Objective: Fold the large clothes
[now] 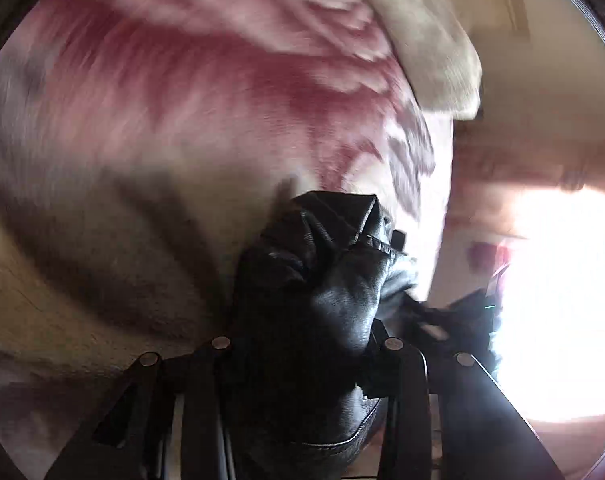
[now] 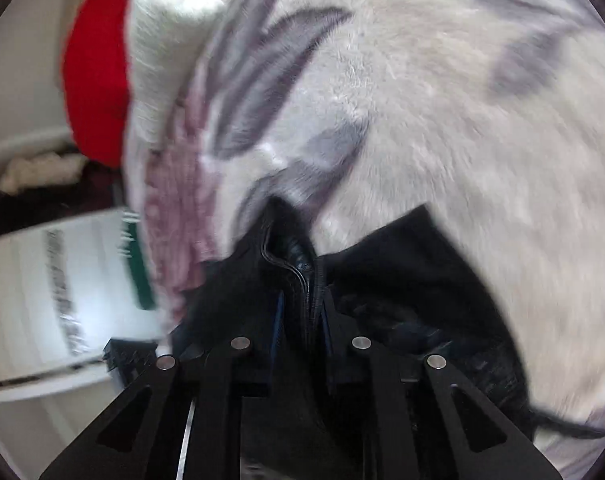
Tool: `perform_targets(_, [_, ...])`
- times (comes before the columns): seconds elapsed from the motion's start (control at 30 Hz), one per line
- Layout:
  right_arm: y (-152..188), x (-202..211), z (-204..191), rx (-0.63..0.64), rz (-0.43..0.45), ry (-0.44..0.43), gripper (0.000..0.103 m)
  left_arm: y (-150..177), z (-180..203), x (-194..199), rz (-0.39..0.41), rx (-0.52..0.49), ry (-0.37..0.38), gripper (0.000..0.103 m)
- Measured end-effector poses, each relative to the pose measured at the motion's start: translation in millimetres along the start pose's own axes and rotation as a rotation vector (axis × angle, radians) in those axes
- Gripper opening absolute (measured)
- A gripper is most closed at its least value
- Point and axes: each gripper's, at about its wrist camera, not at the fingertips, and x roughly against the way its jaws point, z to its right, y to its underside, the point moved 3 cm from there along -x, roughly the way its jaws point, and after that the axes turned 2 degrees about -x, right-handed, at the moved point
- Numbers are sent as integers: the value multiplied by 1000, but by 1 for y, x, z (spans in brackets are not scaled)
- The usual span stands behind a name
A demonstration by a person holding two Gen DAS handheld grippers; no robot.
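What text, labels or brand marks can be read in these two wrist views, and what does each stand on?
Nothing can be read.
White box, right wrist view: a dark line of print along it, too blurred to read; beside it a green band with white marks, also illegible.
Black leather garment, floral blanket: no label or print visible.

Both wrist views look down, close over one fleecy blanket (image 1: 182, 100).

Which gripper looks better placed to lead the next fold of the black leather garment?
Right, marginally. The right gripper pinches a flat seamed edge of the black leather garment, which trails over the blanket. The left gripper clamps a bunched wad.
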Motion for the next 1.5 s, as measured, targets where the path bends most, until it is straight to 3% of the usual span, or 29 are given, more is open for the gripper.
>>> perform_targets(0.1, [-11,-16,-3,16,-32,89,17,-2,-8,-6,-12,94,74,33])
perform_targets(0.2, [-10,-12,-4,5,-51,78,18,-2,2,4,-87,88,117,44])
perform_targets(0.27, [-5,4,-8,22,-56,75,26,7,18,26,-114,15,79,80])
perform_targets(0.33, [-2,12,-10,36,-56,75,32,5,31,36,-75,-49,57,86])
perform_targets(0.37, [-3,10,-9,36,-58,82,38,2,35,35,-67,-61,50,86])
perform_targets(0.47, [1,12,-1,31,-64,76,38,-11,42,22,-12,-120,-62,84])
perform_targets(0.5, [2,11,2,19,-61,71,38,-13,49,17,12,-170,-104,73])
perform_targets(0.53, [2,12,5,10,-53,67,38,-13,53,12,13,-210,-136,36])
perform_targets(0.57, [3,15,10,5,-36,71,37,-14,55,9,21,-228,-172,35])
perform_targets(0.63, [1,14,14,-7,4,73,26,-18,42,12,35,-187,-144,33])
perform_targets(0.67, [-1,14,19,-27,20,82,21,-21,31,9,26,-142,-124,33])
perform_targets(0.73, [-3,17,32,-93,30,40,20,-25,13,6,10,-61,-67,33])
perform_targets(0.87, [-2,34,38,-189,12,-61,24,-21,32,17,-47,-105,-46,43])
perform_targets(0.9, [2,51,40,-203,26,-82,28,-19,37,19,-61,-111,-39,46])
perform_targets(0.97, [13,91,45,-189,102,-91,56,-15,44,22,-72,-105,-24,61])
perform_targets(1.03, [30,127,58,-187,174,-22,64,-12,49,23,-74,-103,-26,70])
perform_targets(1.13, [56,154,81,-215,210,-2,64,-7,52,25,-82,-102,-34,72])
perform_targets(1.27, [77,143,88,-207,161,12,64,1,63,39,-49,-156,-89,72])
perform_targets(1.4, [75,113,55,-95,123,26,64,7,78,67,7,-204,-125,72])
perform_targets(1.5, [72,89,33,-64,90,5,64,14,103,80,4,-294,-217,76])
